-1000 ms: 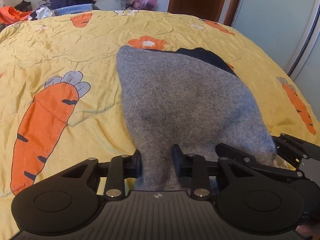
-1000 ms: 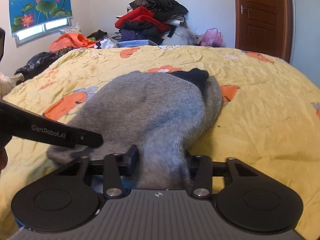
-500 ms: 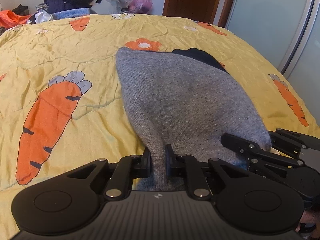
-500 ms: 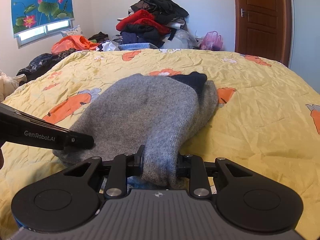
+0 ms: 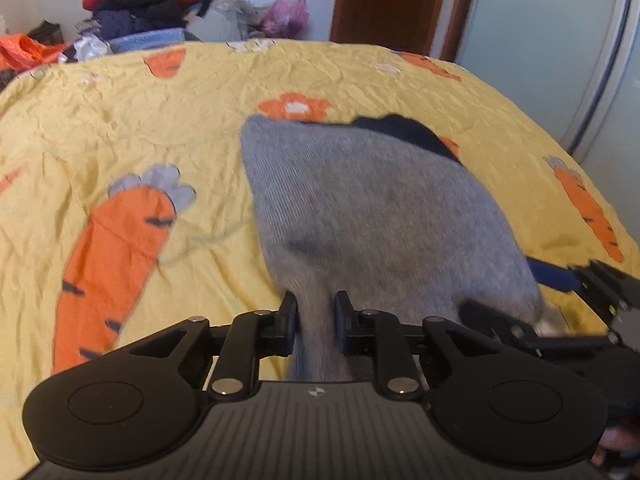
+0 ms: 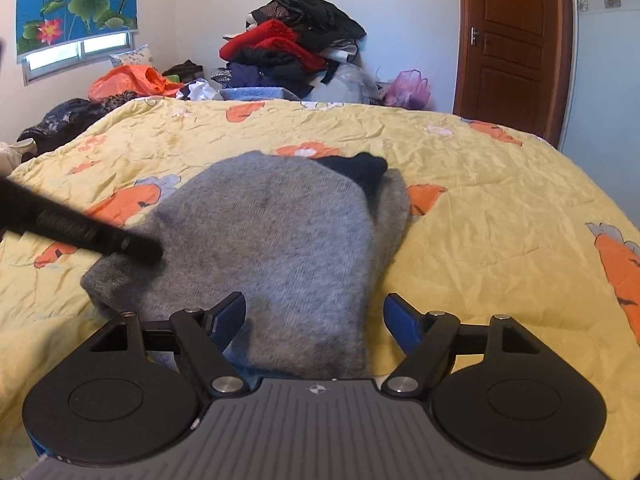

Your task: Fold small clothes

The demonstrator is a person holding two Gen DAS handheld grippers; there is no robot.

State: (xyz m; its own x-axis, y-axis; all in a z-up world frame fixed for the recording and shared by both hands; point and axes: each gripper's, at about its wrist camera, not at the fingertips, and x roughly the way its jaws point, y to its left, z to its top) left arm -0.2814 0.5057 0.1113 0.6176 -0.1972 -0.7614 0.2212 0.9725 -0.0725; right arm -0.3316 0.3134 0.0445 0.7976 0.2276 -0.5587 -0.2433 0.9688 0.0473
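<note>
A grey knitted garment is laid flat on a yellow carrot-print bedspread, just in front of an orange flower motif; a dark navy part is seen at its far edge. The garment's near hem is pinched between the closed jaws of the left gripper. The right gripper is spread wide, its blue-padded jaws on either side of the near hem, nothing being held. A heap of clothes is piled beyond the bedspread.
</note>
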